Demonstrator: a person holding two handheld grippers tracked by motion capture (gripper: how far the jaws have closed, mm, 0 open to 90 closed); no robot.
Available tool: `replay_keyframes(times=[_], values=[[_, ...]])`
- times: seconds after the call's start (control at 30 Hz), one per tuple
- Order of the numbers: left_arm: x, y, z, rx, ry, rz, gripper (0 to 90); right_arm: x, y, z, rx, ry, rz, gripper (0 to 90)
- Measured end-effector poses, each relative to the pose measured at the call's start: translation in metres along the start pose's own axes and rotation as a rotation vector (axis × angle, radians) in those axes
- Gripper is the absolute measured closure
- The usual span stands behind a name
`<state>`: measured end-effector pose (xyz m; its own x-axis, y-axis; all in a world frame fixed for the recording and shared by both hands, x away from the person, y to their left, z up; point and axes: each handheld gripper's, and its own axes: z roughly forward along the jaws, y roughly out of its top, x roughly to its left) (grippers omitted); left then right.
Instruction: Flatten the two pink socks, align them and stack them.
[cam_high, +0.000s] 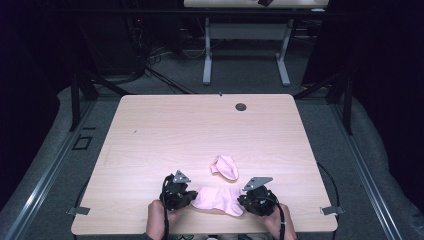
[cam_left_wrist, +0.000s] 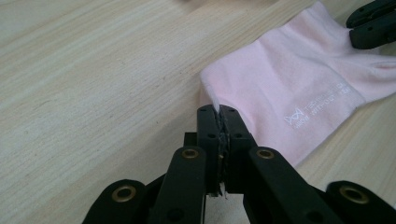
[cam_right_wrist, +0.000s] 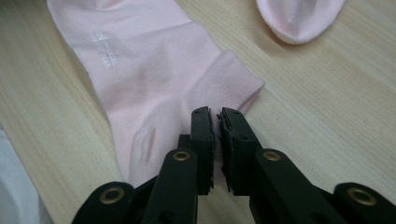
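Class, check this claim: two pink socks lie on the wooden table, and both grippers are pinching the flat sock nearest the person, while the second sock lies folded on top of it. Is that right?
Not quite. The second sock does not lie on the flat sock; the high view shows it apart, farther out on the table. The rest stands: the left gripper and right gripper pinch the flat sock's two ends.

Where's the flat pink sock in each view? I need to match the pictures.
High view: flat pink sock lies near the front edge, between both claws.
Left gripper view: sock upper right, its edge pinched.
Right gripper view: sock upper left.
Shared landmark: the sock's white printed logo.
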<state>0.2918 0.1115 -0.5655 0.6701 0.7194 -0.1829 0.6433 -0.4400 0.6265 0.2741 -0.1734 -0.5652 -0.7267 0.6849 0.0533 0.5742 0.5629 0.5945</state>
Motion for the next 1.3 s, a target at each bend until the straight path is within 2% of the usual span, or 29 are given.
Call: replay_keyframes(times=[0.13, 0.2, 0.43, 0.47, 0.5, 0.53, 0.6, 0.63, 0.67, 0.73, 0.77, 0.8, 0.93, 1.0, 1.2, 1.3], values=[[-0.001, -0.008, -0.005, -0.021, -0.007, -0.016, 88.4, -0.003, -0.001, -0.001, -0.008, -0.003, -0.014, 84.1], [-0.002, -0.014, -0.006, -0.031, -0.016, -0.034, 88.4, -0.007, -0.001, -0.001, -0.007, -0.001, -0.036, 84.1], [-0.007, -0.017, -0.006, -0.036, -0.026, -0.028, 87.8, -0.018, 0.000, -0.001, -0.008, 0.004, -0.029, 83.0], [-0.007, -0.016, -0.007, -0.038, -0.017, -0.025, 81.4, -0.018, 0.000, -0.001, -0.010, 0.025, -0.025, 74.9], [-0.007, -0.016, -0.007, -0.038, -0.017, -0.025, 74.4, -0.018, 0.000, -0.001, -0.010, 0.025, -0.025, 74.9], [-0.006, -0.015, -0.008, -0.047, -0.006, -0.030, 74.4, -0.018, 0.000, -0.002, -0.019, 0.029, -0.023, 69.4], [-0.005, -0.013, -0.012, -0.062, 0.014, -0.030, 59.1, -0.021, -0.003, -0.005, -0.062, 0.047, 0.000, 60.5], [-0.005, -0.012, -0.014, -0.069, 0.022, -0.029, 45.8, -0.027, -0.005, -0.009, -0.090, 0.044, 0.027, 49.0], [-0.004, -0.010, -0.017, -0.074, 0.035, -0.026, 45.8, -0.027, -0.005, -0.009, -0.090, 0.044, 0.027, 49.0], [-0.004, -0.006, -0.021, -0.091, 0.045, -0.021, 35.5, -0.034, -0.009, -0.013, -0.126, 0.033, 0.065, 36.6], [-0.004, -0.004, -0.022, -0.089, 0.052, -0.010, 30.0, -0.040, -0.013, -0.017, -0.148, 0.019, 0.090, 28.0], [-0.004, -0.002, -0.023, -0.089, 0.052, -0.002, 30.0, -0.040, -0.013, -0.017, -0.148, 0.019, 0.090, 28.0], [-0.008, 0.010, -0.022, -0.086, 0.066, 0.042, 21.2, -0.050, -0.019, -0.020, -0.171, -0.011, 0.117, 16.1], [-0.010, 0.015, -0.021, -0.085, 0.066, 0.059, 18.8, -0.054, -0.022, -0.021, -0.193, -0.015, 0.134, 14.4], [-0.016, 0.039, -0.011, -0.066, 0.064, 0.133, 16.2, -0.063, -0.027, -0.026, -0.210, -0.023, 0.170, 10.9], [-0.021, 0.058, -0.003, -0.049, 0.058, 0.181, 16.6, -0.066, -0.027, -0.028, -0.217, -0.029, 0.185, 11.7]])
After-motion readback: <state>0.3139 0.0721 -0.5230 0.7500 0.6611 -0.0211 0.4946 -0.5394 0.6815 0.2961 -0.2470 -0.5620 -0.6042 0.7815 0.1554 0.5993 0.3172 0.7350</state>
